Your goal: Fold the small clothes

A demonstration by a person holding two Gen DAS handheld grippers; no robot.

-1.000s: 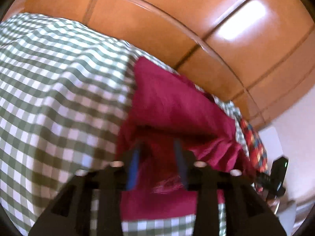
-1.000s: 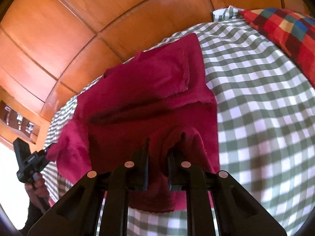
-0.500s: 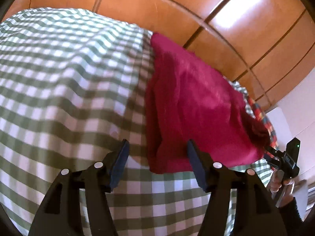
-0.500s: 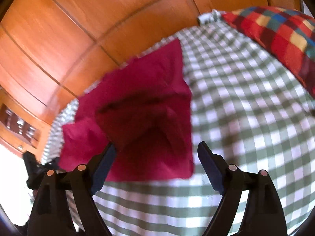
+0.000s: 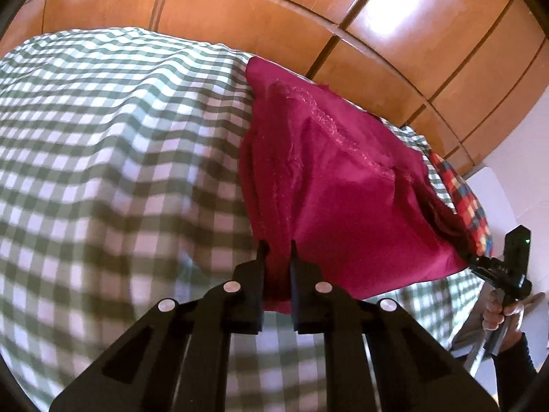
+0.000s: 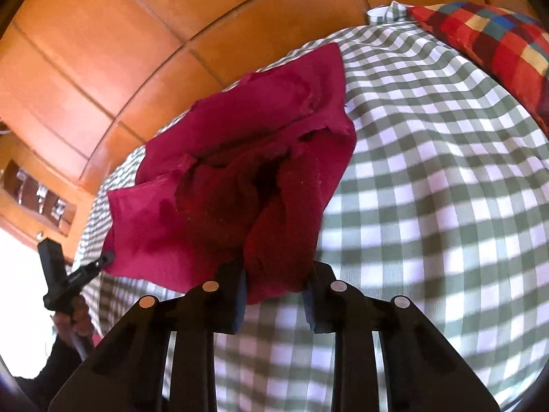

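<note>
The left gripper (image 5: 277, 250) has just closed tight on the near corner of the red garment (image 5: 343, 185). The right gripper (image 6: 276, 274) has just closed on a thick bunch at the other near corner, and the garment stretches ahead of both over the checked sheet (image 5: 103, 137).

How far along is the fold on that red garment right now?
Partly done: the red garment already lies doubled over in layers on the checked sheet. In hand: both grippers have just closed on its near edge, the left gripper at one corner, the right gripper on a bunched corner. Left: carry that edge over for another fold and flatten it.
</note>
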